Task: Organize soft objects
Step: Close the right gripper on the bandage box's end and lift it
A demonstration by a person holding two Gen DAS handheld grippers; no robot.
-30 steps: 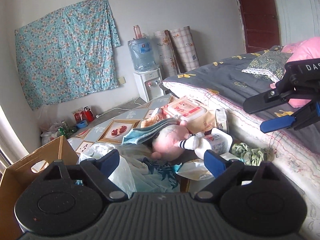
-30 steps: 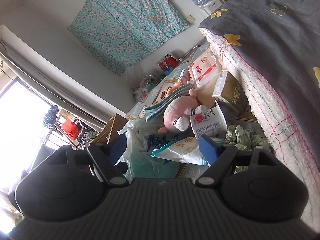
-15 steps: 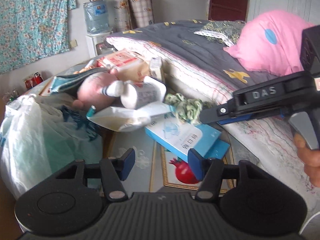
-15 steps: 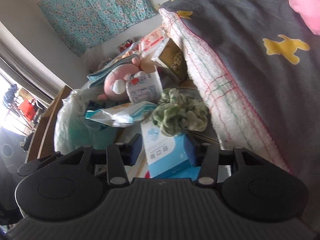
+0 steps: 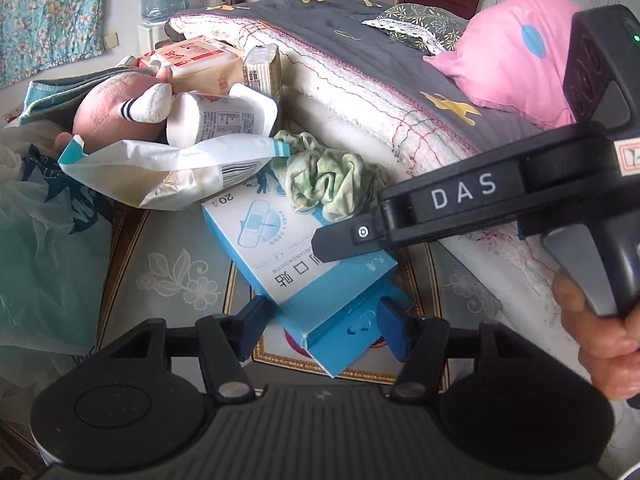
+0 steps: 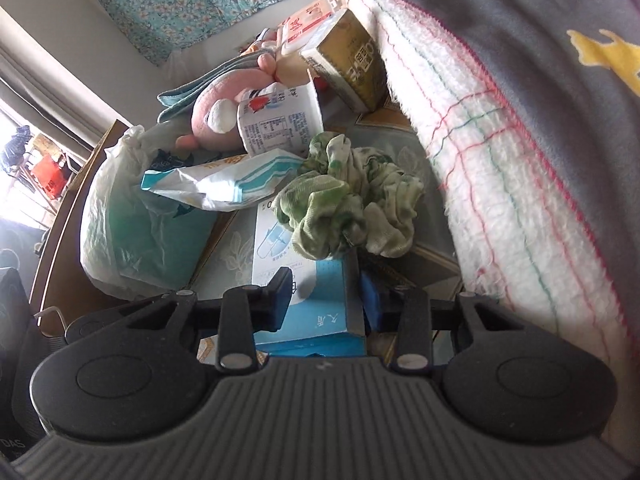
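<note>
1. Where floor meets bed (image 5: 360, 92), crumpled green cloth (image 6: 348, 204) atop blue box (image 5: 316, 280), white pouch (image 5: 168, 168) just beside.
2. Left tool (image 5: 320, 328) opening, straddling box end, pads apart from it.
3. Right tool (image 6: 326, 298) closing astride the box, gripping nothing; hand (image 5: 600, 332) beside the mattress.

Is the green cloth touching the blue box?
Touching. The right wrist view shows the green cloth resting on the blue box's top, overlapping its far end.
</note>
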